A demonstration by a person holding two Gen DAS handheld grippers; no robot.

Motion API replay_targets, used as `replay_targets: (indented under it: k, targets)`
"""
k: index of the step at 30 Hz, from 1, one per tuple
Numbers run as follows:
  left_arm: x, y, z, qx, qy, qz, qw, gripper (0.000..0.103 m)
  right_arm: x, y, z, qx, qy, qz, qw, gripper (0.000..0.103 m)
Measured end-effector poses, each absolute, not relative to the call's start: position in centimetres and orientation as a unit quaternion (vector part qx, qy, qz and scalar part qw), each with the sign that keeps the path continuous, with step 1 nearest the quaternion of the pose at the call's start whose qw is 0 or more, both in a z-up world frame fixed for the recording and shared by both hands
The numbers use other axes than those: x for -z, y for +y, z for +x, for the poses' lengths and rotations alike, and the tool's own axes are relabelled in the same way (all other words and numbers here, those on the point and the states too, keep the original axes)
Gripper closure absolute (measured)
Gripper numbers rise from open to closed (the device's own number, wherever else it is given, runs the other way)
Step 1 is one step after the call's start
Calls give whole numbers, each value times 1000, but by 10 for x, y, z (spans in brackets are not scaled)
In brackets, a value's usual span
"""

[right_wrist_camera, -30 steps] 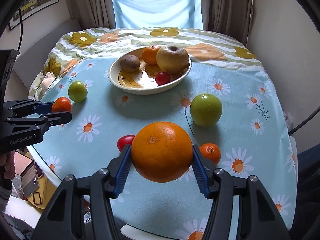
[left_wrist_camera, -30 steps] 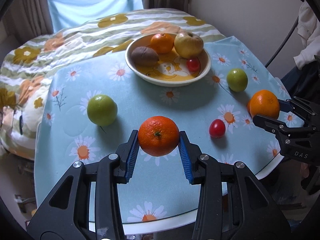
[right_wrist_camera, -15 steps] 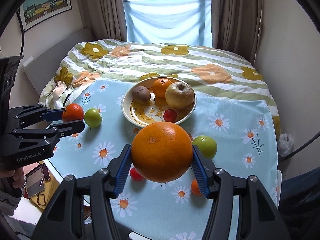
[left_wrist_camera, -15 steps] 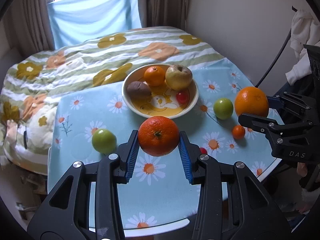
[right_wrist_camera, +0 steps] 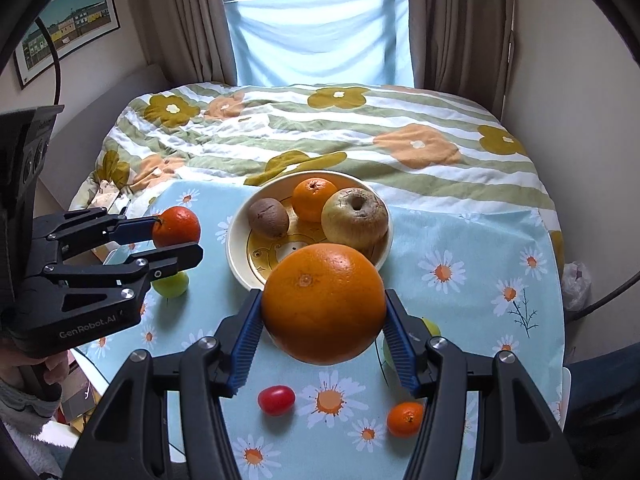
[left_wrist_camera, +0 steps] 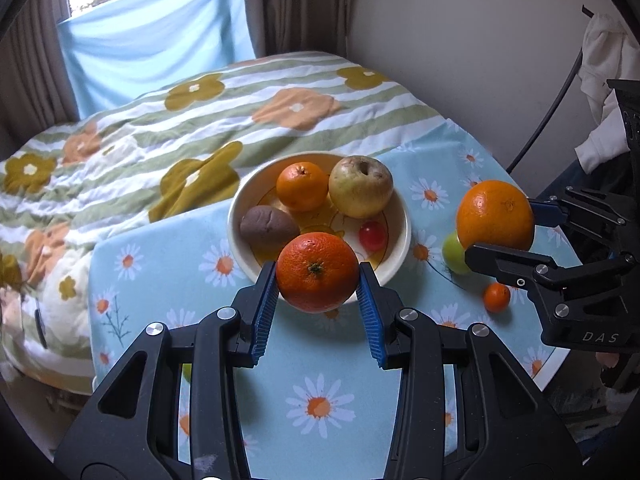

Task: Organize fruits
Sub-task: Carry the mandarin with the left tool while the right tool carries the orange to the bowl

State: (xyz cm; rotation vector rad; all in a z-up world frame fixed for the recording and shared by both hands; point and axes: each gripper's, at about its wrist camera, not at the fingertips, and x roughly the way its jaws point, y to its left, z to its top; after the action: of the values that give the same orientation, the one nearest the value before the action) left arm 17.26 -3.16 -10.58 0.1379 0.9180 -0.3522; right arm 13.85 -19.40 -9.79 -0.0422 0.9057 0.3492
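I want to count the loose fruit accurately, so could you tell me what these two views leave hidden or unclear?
- Left wrist view: the green fruit is half hidden behind the large orange and the right gripper.
- Right wrist view: a green fruit is mostly behind a gripper finger; another sits partly under the left gripper.
- The bowl floor is partly blocked.

"DAS" [left_wrist_camera: 595, 337] showing in pale capitals on black body of right gripper [left_wrist_camera: 505, 236], seen from left wrist camera. "GenRobot.AI" [right_wrist_camera: 93, 329] reading in grey letters along black body of left gripper [right_wrist_camera: 173, 236], seen from right wrist camera. Framed wall picture [right_wrist_camera: 64, 30] showing no legible writing.
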Motion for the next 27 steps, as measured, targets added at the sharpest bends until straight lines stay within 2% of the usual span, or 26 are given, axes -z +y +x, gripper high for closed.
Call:
replay_targets:
  k: [13, 27]
  targets:
    - [149, -52, 240, 229, 456, 121, 851, 59, 114, -191, 180, -121, 456, 11, 881, 49]
    - [181, -72, 266, 260, 461, 157, 834, 57, 129, -208, 188, -81, 469, 41, 878, 49]
